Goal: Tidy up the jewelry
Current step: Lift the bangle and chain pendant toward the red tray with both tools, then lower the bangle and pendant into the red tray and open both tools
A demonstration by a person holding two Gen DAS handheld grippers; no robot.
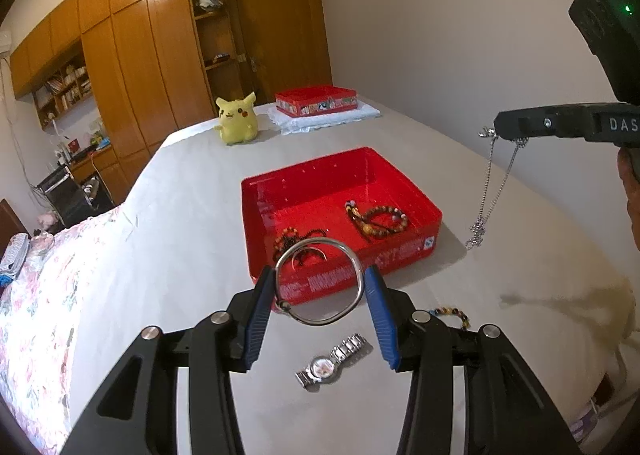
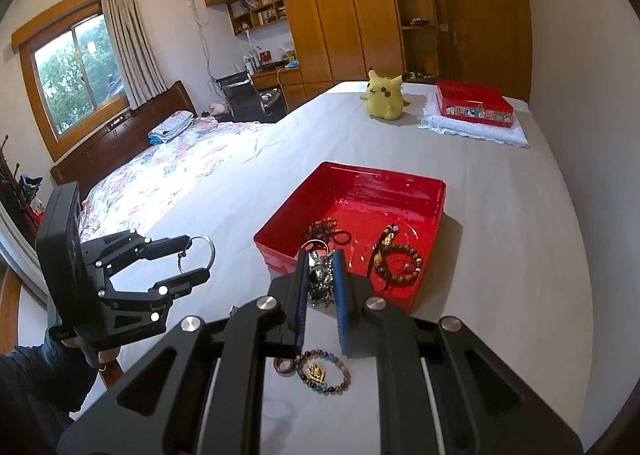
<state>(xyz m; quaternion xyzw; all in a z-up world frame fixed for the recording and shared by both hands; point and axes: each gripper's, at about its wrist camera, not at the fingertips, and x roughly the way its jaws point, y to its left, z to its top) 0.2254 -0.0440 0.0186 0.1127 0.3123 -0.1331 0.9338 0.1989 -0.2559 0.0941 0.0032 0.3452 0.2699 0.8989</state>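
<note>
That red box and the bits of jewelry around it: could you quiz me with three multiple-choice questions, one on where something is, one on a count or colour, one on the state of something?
1. Where is the watch?
A. in the red box
B. on the sheet in front of the box
C. on the white towel

2. How many red boxes are on the bed?
A. one
B. two
C. three

3. What is the left tool doing?
A. holding a silver bangle
B. hanging empty
C. holding the plush toy

Answers:
1. B: the watch lies on the sheet, outside the open box.
2. B: the open box is near, and a closed one sits on the towel.
3. A: the bangle sits between its blue pads, while the right tool grips a chain.
</note>
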